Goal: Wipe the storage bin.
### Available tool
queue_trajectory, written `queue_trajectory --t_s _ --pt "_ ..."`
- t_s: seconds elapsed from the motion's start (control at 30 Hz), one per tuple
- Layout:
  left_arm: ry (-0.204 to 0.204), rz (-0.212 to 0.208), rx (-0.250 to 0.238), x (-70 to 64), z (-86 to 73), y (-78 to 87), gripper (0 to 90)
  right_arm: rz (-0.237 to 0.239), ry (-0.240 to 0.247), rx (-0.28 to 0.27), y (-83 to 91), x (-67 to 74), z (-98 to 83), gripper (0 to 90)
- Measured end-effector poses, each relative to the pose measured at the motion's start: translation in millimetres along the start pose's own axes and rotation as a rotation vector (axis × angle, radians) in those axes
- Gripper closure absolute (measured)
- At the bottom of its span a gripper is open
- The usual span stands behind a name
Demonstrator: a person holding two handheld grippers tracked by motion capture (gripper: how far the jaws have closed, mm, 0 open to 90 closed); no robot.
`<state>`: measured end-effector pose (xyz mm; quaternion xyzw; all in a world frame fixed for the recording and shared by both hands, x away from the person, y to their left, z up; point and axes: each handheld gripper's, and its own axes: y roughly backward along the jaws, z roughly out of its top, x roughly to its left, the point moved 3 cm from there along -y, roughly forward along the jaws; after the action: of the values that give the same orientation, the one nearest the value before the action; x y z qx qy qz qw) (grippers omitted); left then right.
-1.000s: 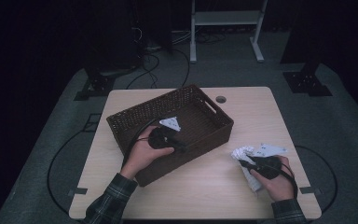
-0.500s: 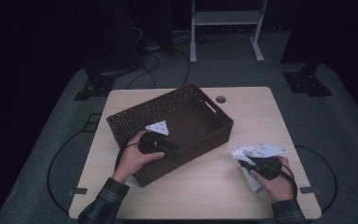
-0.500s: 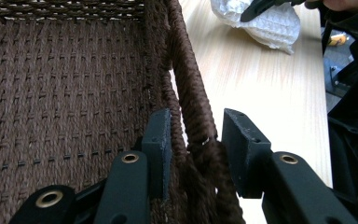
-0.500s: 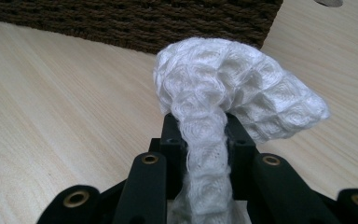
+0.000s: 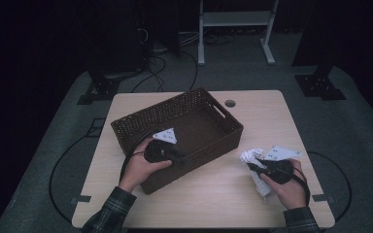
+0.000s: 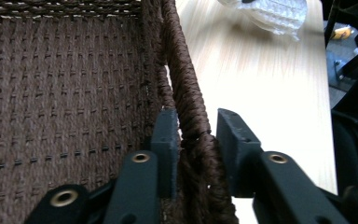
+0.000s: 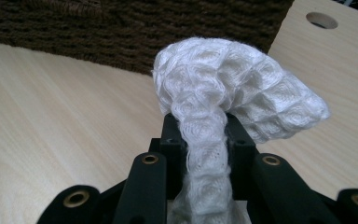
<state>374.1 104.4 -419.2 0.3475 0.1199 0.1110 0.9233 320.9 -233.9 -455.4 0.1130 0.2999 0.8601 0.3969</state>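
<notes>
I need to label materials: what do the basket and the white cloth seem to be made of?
Basket: dark brown woven cord or fibre, matte; twisted strands show along its rim. White cloth: soft knitted or waffle-textured fabric, fuzzy, probably cotton or a similar yarn; it bunches limply.

Recording lab or studio. Dark room, black surrounds. Lone pale wood desk on grey floor mat with tape marks. Loose cables, black stand bases and a white metal frame behind.
</notes>
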Motion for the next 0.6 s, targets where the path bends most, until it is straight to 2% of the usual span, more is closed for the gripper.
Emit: queue_trajectory --t_s 0.07,0.37,0.6 --pt "0.012 -0.006 -0.001 0.0 0.1 -1.1 72.1 0.0 0.004 0.011 -1.5 -2.0 5.8 73.4" --pt "0.031 0.011 0.0 -0.4 3.7 -5.2 72.6 -0.02 -0.013 0.021 -10.5 -18.8 27.8 73.4" --pt "0.04 0.011 -0.001 0.1 4.1 -6.1 72.4 -0.049 -0.041 -0.005 -12.1 -34.7 43.9 73.5"
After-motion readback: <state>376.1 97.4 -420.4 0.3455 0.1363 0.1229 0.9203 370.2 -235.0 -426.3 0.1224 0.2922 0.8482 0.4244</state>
